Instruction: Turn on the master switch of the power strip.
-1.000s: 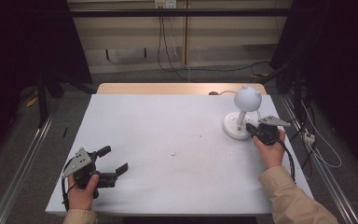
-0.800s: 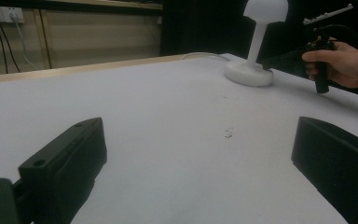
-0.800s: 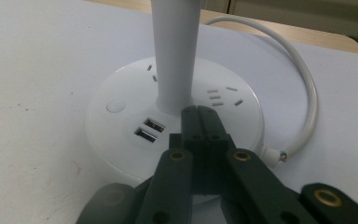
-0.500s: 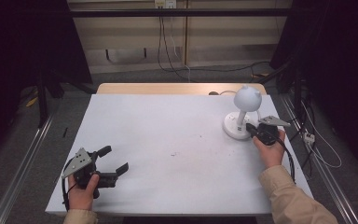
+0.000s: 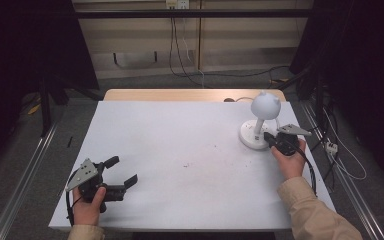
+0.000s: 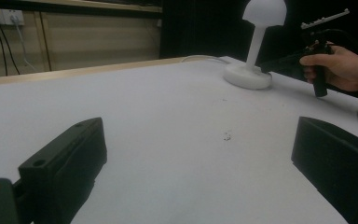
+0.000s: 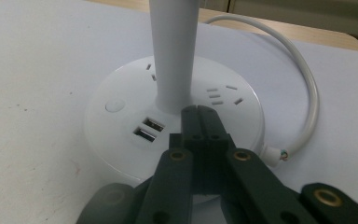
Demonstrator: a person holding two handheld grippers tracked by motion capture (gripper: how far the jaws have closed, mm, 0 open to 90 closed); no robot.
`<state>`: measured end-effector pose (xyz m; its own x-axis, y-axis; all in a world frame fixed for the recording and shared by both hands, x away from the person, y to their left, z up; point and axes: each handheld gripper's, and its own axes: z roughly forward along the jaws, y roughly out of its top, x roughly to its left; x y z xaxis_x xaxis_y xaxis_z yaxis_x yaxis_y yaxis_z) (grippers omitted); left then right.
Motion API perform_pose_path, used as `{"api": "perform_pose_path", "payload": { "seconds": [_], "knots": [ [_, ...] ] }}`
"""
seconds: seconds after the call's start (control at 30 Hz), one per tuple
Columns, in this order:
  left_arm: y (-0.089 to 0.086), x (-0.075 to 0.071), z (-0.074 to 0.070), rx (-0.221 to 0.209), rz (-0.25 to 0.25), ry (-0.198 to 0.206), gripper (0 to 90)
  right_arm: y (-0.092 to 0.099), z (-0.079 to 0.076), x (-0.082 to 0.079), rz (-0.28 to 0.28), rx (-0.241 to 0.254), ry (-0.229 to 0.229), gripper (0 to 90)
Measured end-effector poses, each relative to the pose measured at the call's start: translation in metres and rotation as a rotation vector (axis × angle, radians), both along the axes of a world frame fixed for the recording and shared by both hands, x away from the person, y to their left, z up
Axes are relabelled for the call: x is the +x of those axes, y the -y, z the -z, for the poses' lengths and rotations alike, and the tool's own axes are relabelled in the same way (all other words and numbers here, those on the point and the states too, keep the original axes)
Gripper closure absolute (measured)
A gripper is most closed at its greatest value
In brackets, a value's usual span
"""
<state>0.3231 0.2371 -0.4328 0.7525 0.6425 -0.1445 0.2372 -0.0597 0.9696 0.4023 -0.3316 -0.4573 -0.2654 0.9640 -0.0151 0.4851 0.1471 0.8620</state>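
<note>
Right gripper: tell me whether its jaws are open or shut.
Shut. The right gripper shows both jaws pressed together, nothing between, tips over the lamp base.

Wide white matte tabletop (image 5: 180, 150) on pale wooden table, wood strip bare along far edge. Standing on it far right: white round-based mushroom-shaped plastic lamp (image 5: 258, 131), white cord (image 7: 307, 93) curling off its base. Tiny dark specks (image 5: 186, 164) mid-surface

A white desk lamp (image 5: 260, 122) with a round socket base stands upright, apparently unlit, near the table's far right corner.
</note>
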Motion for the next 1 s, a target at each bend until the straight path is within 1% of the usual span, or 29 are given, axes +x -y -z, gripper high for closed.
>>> {"api": "perform_pose_path", "payload": {
  "seconds": [0.07,0.1,0.17,0.2,0.23,0.27,0.3,0.33,0.4,0.47,0.5,0.53,0.57,0.6,0.63,0.67,0.8,0.9,0.93,0.97,1.0],
  "knots": [
    [0.0,-0.0001,-0.0006,0.005,-0.002,0.003,2.8,-0.0002,-0.0003,-0.0002,0.009,0.007,-0.007,90.0],
    [0.0004,-0.0002,-0.0008,0.003,-0.002,0.002,2.8,-0.0012,-0.0009,0.0001,0.014,-0.015,-0.014,90.0],
    [0.0009,-0.0003,-0.0009,0.004,0.0,0.001,2.8,-0.002,-0.0019,0.0009,0.028,-0.006,-0.025,90.0],
    [0.0009,-0.0004,-0.001,0.004,0.001,0.001,2.8,-0.0031,-0.0023,0.0015,0.021,-0.027,-0.024,90.0],
    [0.0007,-0.0003,-0.0009,0.005,0.001,0.002,2.8,-0.0024,-0.002,0.0016,0.017,-0.024,-0.022,90.0],
    [0.0003,0.0001,-0.0006,0.005,0.0,0.003,2.8,-0.0004,-0.001,0.0012,0.015,-0.002,-0.019,90.0],
    [0.0,0.0005,-0.0001,0.0,0.0,0.001,2.8,0.0006,-0.0006,0.0011,0.015,0.009,-0.017,90.0],
    [-0.0001,0.0007,0.0001,-0.002,-0.002,0.0,2.8,0.0003,-0.0012,0.0012,0.018,0.01,-0.02,90.0],
    [0.0002,0.0011,0.0002,-0.001,-0.004,-0.002,2.8,-0.0028,-0.002,0.0013,0.012,-0.025,-0.014,90.0],
    [0.0009,0.0024,0.0004,0.002,-0.003,-0.002,2.8,-0.0031,-0.0015,0.0004,0.018,-0.011,-0.006,90.0],
    [0.0017,0.003,0.0003,0.004,-0.003,-0.003,2.8,-0.0037,-0.0019,0.0006,0.015,-0.022,-0.004,90.0],
    [0.0025,0.0035,0.0003,0.0,0.0,-0.005,2.8,-0.0038,-0.0023,0.0006,0.012,-0.013,0.009,90.0],
    [0.003,0.0039,0.0002,0.0,0.0,-0.004,2.8,-0.0035,-0.0033,0.0008,0.018,0.008,0.003,90.0],
    [0.0033,0.0045,0.0,0.001,0.004,0.0,2.8,-0.0041,-0.0037,0.001,0.014,0.004,0.001,90.0],
    [0.0042,0.0044,0.0001,-0.003,0.003,-0.003,2.8,-0.0051,-0.0045,0.0008,0.008,-0.02,0.002,90.0],
    [0.0047,0.0046,0.0001,0.001,0.004,-0.004,2.8,-0.0056,-0.0051,0.0002,0.007,-0.025,0.003,90.0],
    [0.0053,0.0054,0.0009,-0.003,0.009,-0.01,2.8,-0.0055,-0.0052,-0.001,0.006,0.013,0.003,90.0],
    [0.0049,0.0053,-0.0001,0.003,0.007,-0.003,2.8,-0.0068,-0.007,-0.0018,-0.001,0.014,0.009,89.9],
    [0.0047,0.0053,-0.0001,0.004,0.005,-0.003,2.8,-0.0069,-0.0078,-0.0023,0.004,0.018,0.011,88.9],
    [0.0047,0.0052,0.0004,-0.004,0.005,-0.007,2.8,-0.0067,-0.0087,-0.0023,0.006,0.02,0.014,84.3],
    [0.0044,0.0053,0.0005,-0.001,0.003,-0.007,2.8,-0.0062,-0.0096,-0.0025,0.019,0.019,0.013,81.3]
  ]
}}
